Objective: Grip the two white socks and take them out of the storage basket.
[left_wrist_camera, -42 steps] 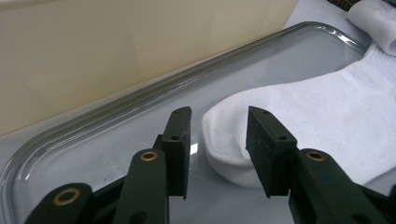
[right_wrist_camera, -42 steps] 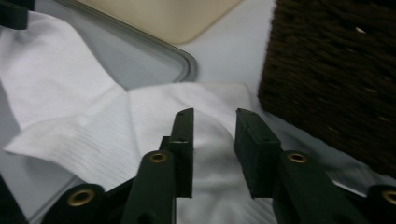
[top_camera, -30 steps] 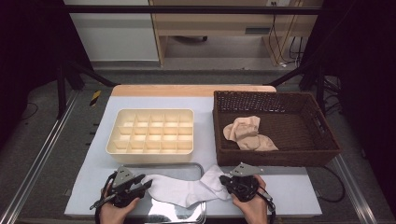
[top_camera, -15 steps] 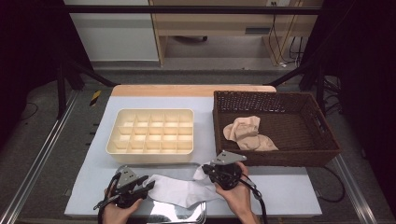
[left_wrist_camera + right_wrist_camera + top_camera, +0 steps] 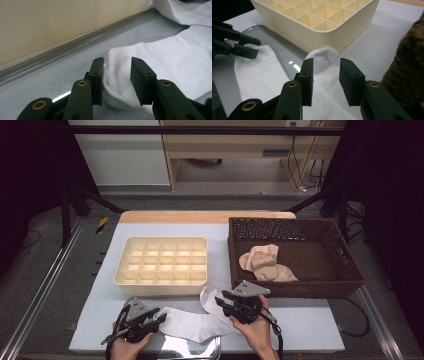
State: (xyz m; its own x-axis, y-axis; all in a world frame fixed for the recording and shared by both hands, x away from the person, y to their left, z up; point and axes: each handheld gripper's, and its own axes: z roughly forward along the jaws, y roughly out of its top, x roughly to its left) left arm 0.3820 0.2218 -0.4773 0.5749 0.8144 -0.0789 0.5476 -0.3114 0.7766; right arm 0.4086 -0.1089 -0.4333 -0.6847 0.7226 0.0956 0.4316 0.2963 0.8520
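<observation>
A white sock (image 5: 190, 322) lies along the near edge of the table, partly on a shiny metal tray (image 5: 200, 351). My left gripper (image 5: 159, 316) is at its left end. In the left gripper view the sock's edge (image 5: 170, 57) sits between the jaws of the left gripper (image 5: 116, 62), which stand apart and do not pinch it. My right gripper (image 5: 220, 299) hovers over the sock's other end (image 5: 322, 53), which curls up against the cream organizer (image 5: 162, 265). The right gripper (image 5: 325, 62) has just been opening its jaws; the cloth lies loose below them.
The cream organizer (image 5: 317, 15), divided into several cells, stands just beyond the sock. To the right a brown wicker basket (image 5: 345, 270) holds beige socks (image 5: 265, 265). The tray's rim (image 5: 75, 45) runs close to the organizer's wall.
My right gripper moved left and away from me, carrying the sock's right end toward the organizer, then opened and let it go. The left gripper stayed put.
</observation>
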